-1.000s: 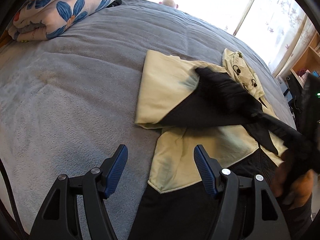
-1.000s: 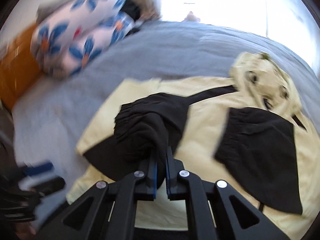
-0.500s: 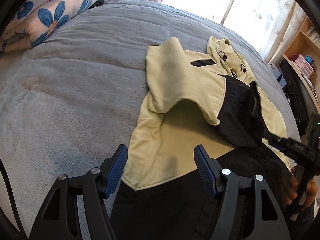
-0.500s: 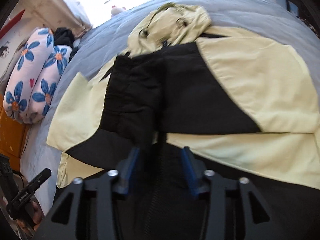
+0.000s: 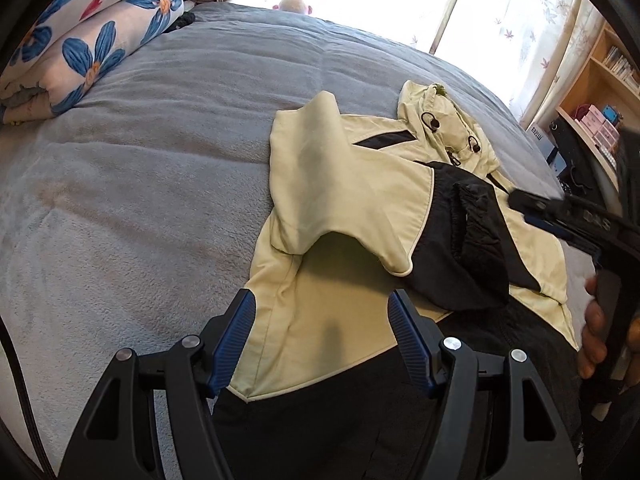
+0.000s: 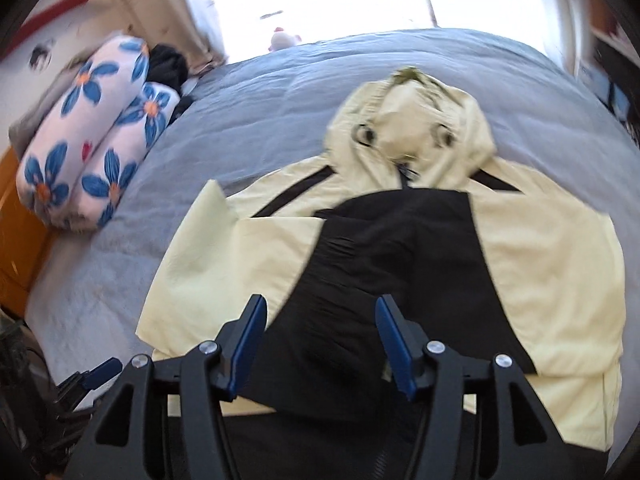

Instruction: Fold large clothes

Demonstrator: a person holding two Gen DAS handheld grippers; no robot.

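Note:
A pale yellow and black hooded jacket (image 5: 340, 184) lies on a grey bed (image 5: 140, 168), hood (image 6: 412, 128) toward the window. Both sleeves are folded in across the chest; their black cuffs (image 6: 384, 240) lie in the middle. My left gripper (image 5: 320, 336) is open and empty, just above the jacket's lower left side. My right gripper (image 6: 320, 340) is open and empty, above the black sleeve end. In the left wrist view, the right gripper (image 5: 568, 220) shows at the right, held in a hand.
Rolled floral bedding (image 5: 76, 44) lies at the bed's far left, seen also in the right wrist view (image 6: 96, 152). A small pink toy (image 5: 294, 2) sits at the far edge by the bright window. Wooden shelves (image 5: 600, 92) stand to the right.
My right gripper carried the black sleeve end across the jacket, opened, let it go, and drew back. The sleeve now lies folded on the chest. My left gripper stayed open.

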